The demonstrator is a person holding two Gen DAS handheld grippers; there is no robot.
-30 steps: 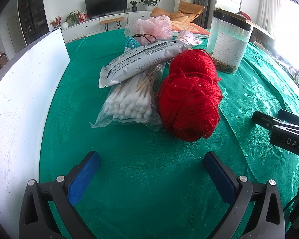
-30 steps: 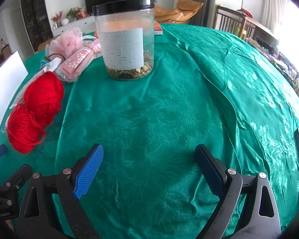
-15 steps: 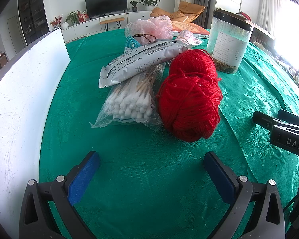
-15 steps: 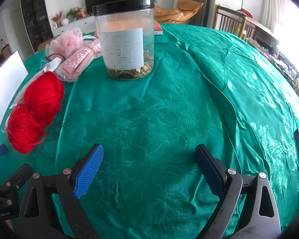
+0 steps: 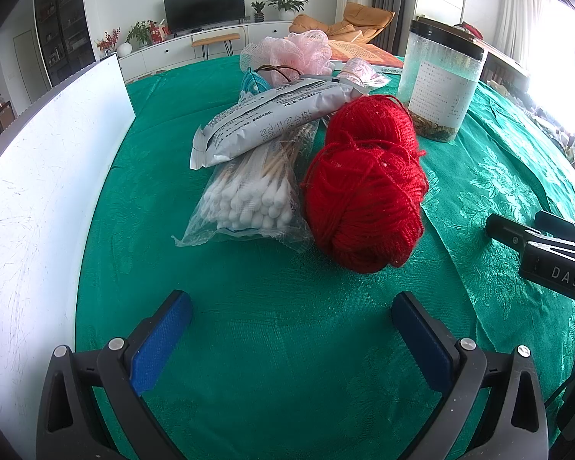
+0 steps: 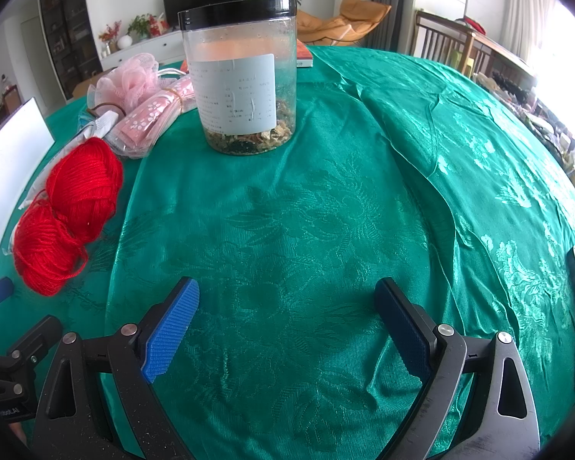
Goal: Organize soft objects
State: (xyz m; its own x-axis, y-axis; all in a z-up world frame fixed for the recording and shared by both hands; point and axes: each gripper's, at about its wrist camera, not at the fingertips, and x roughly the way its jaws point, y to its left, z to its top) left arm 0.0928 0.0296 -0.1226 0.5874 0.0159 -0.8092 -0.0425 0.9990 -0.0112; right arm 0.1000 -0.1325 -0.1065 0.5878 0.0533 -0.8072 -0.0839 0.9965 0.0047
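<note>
Two grippers sit low over the green tablecloth (image 5: 287, 345), and neither one holds anything. Your left gripper (image 5: 291, 314) has its blue pads spread wide, with bare cloth between them. Your right gripper (image 6: 287, 306) is spread just as wide, also over bare cloth.

From the left wrist view the soft things lie in a pile at about 12 o'clock. The red yarn (image 5: 364, 195) — two balls touching, one behind the other — is nearest, toward 1 o'clock. Just beside it at 11 o'clock lies a clear bag of cotton swabs (image 5: 249, 199), touching the yarn. A grey packet (image 5: 276, 119) rests slantwise on top of the swabs. Behind these is a pink mesh puff (image 5: 287, 50), and a pink dotted bundle (image 5: 360, 71) is beside it.

A clear jar (image 5: 439, 84) with a black lid stands upright at 1 o'clock, near the far yarn ball. A white board (image 5: 38, 191) stands along the cloth's edge at 9 o'clock.

From the right wrist view the yarn lies at 10 o'clock — well apart from your pads — and the jar stands at 12.
</note>
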